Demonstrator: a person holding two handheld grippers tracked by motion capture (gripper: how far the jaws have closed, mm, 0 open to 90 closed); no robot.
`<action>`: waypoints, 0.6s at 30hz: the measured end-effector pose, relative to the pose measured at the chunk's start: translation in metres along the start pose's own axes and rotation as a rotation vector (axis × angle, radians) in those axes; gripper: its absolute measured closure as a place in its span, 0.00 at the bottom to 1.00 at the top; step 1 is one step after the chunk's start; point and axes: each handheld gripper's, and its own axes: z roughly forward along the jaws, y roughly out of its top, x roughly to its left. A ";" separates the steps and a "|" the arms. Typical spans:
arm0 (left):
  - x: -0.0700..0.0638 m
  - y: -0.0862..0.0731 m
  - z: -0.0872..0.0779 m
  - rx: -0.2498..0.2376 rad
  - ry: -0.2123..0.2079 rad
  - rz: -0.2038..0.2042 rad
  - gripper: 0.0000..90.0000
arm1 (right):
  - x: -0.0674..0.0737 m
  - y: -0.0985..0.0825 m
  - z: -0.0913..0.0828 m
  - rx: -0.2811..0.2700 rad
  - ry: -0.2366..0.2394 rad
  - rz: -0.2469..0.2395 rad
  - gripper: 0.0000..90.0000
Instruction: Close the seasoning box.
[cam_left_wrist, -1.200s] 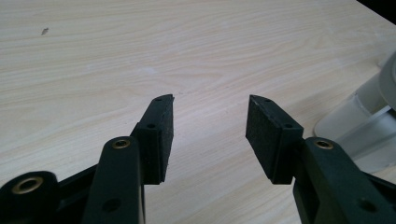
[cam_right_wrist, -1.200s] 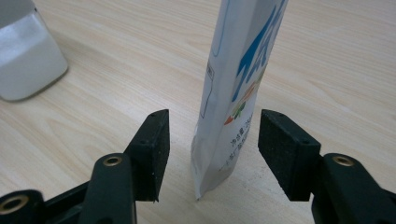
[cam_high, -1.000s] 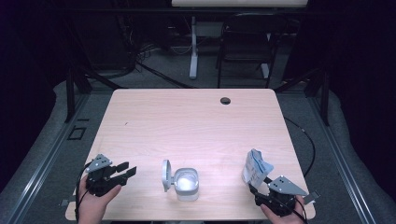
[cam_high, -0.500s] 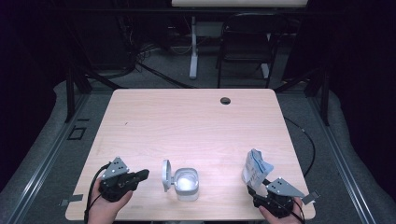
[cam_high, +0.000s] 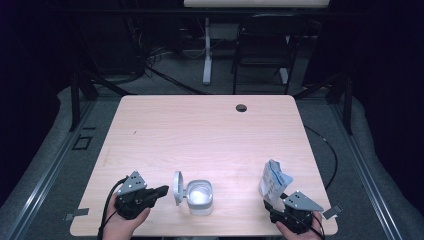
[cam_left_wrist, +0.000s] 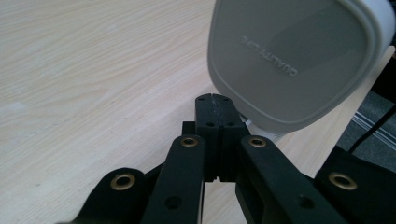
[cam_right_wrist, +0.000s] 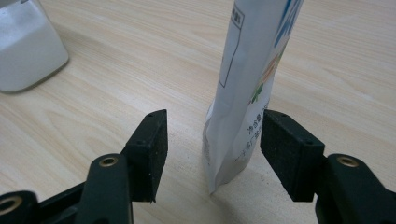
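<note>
left claw (cam_left_wrist: 214, 100) has just closed fully on nothing, tips just beside the container's flipped-up lid (cam_left_wrist: 289, 56). right claw (cam_right_wrist: 212, 144) gapes wide around the upright pouch (cam_right_wrist: 247, 93) on the worktop (cam_high: 200, 135), pads apart from it.

Left tongs (cam_high: 161, 190) just closed, jaws pressed together, nothing between; right tongs (cam_high: 270, 206) jaws standing wide apart, level

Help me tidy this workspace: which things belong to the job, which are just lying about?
In use:
- clear square plastic container of white powder, its grey hinged lid open
- white-and-blue printed paper pouch

Lying about:
- black folding chair behind the wooden table
</note>
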 end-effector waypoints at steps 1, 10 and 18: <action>-0.002 0.001 0.001 -0.002 -0.002 0.004 1.00 | 0.000 0.000 0.000 -0.001 0.002 0.001 0.46; -0.014 0.008 0.006 -0.019 -0.022 0.029 1.00 | -0.002 -0.001 -0.002 0.002 0.002 0.007 0.46; -0.021 0.010 0.013 -0.019 -0.059 0.043 1.00 | -0.001 -0.001 -0.002 0.008 0.004 0.005 0.46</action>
